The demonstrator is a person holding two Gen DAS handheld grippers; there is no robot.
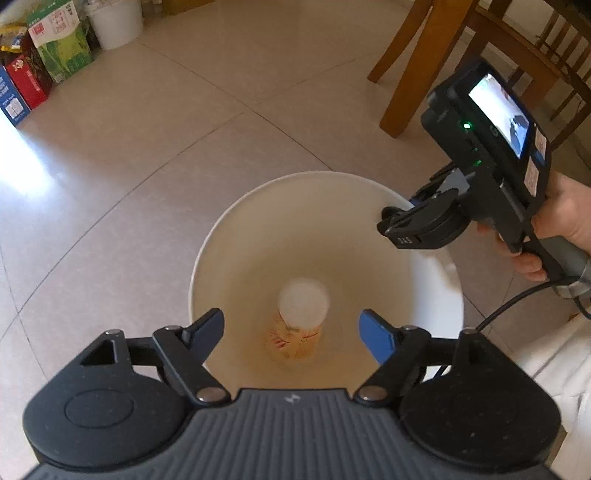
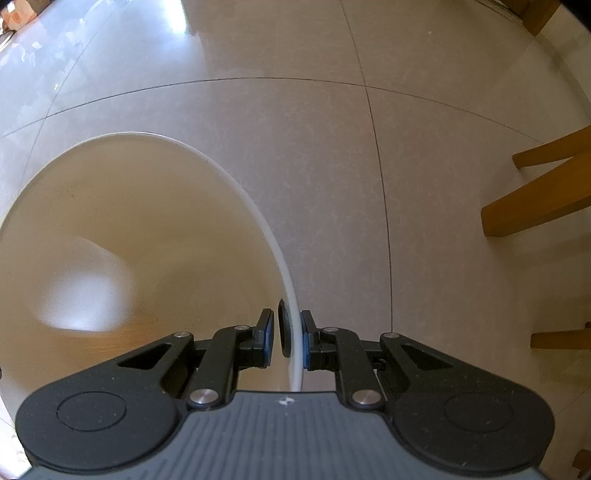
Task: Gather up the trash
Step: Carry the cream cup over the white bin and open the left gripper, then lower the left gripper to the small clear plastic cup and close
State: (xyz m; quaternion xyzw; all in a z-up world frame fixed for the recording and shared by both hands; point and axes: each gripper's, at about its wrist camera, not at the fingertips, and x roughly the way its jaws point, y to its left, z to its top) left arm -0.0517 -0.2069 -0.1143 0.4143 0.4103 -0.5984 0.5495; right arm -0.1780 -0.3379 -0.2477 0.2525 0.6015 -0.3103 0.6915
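Note:
A white bin (image 1: 258,188) stands on the tiled floor below me. Inside it lies a blurred paper cup (image 1: 301,321) with red print, its pale round end facing up. My left gripper (image 1: 291,321) hovers open over the bin mouth, its fingers wide apart with the cup seen between them but lower down. At the bin's right edge my right gripper (image 1: 388,221) is held by a hand (image 1: 565,221). In the right wrist view the right gripper (image 2: 288,332) is shut on the bin's thin rim (image 2: 236,177), one finger inside and one outside.
Wooden chair legs (image 1: 417,74) (image 2: 535,206) stand to the right of the bin. Against the far left wall sit a red box (image 1: 27,85), a green and white carton (image 1: 59,40) and a white bucket (image 1: 116,22). A black cable (image 1: 517,299) trails from the right gripper.

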